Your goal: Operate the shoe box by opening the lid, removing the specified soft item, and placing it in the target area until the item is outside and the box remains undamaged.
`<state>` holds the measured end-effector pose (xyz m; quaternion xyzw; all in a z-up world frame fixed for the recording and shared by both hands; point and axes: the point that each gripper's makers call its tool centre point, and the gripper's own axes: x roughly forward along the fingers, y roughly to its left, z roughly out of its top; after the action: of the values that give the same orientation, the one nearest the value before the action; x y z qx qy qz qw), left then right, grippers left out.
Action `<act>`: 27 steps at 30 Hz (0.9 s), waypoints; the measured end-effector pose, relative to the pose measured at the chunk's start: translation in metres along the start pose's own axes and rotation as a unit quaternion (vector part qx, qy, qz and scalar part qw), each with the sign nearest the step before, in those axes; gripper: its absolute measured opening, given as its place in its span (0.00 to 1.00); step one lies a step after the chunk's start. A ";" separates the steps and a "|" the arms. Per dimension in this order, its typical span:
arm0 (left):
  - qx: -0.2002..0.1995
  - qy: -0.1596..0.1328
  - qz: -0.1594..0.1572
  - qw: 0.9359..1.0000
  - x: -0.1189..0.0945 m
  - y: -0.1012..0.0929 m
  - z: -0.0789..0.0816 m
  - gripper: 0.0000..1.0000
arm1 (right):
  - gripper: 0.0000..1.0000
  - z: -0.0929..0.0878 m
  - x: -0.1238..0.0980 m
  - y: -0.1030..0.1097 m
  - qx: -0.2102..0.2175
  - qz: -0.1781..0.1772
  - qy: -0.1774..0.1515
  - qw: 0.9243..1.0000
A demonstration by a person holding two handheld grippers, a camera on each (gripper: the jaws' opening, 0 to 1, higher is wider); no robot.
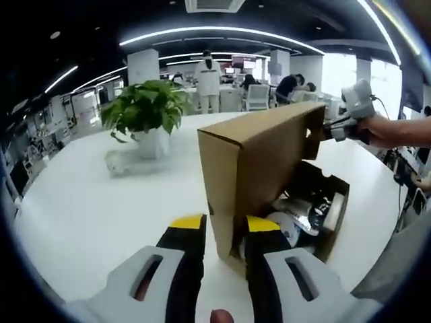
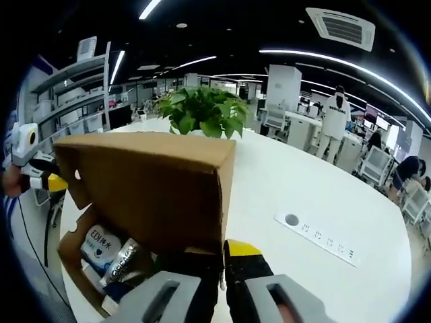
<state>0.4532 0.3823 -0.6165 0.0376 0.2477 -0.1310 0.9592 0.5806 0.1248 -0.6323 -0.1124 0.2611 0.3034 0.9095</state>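
A brown cardboard shoe box point(image 1: 335, 225) lies on the white table, its lid point(image 1: 259, 161) standing upright. My left gripper point(image 1: 225, 232) is shut on the lid's near corner, one yellow-tipped jaw on each side of the flap. At the lid's far corner is my right gripper point(image 1: 337, 128), held by a hand. In the right gripper view the same lid point(image 2: 148, 188) rises in front of my right gripper point(image 2: 223, 259), which is shut on its edge; the left gripper point(image 2: 50, 182) holds the other end. Inside the box lie a white-and-blue soft pack point(image 2: 101, 245), a silvery pack point(image 2: 121, 264) and dark items point(image 1: 316, 202).
A potted green plant point(image 1: 145, 111) point(image 2: 202, 111) stands on the table point(image 1: 87, 202) beyond the box. A socket strip point(image 2: 316, 239) is set into the tabletop to the right. A person's hand point(image 1: 397, 131) holds the right gripper. People and desks fill the office behind.
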 end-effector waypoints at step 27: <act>-0.017 -0.001 0.015 1.000 0.019 0.019 0.012 0.07 | 0.00 0.008 0.018 -0.007 -0.003 0.010 -0.003 1.000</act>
<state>0.4798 0.3947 -0.6149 0.0245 0.2487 -0.1122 0.9617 0.6002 0.1312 -0.6350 -0.1116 0.2590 0.3135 0.9068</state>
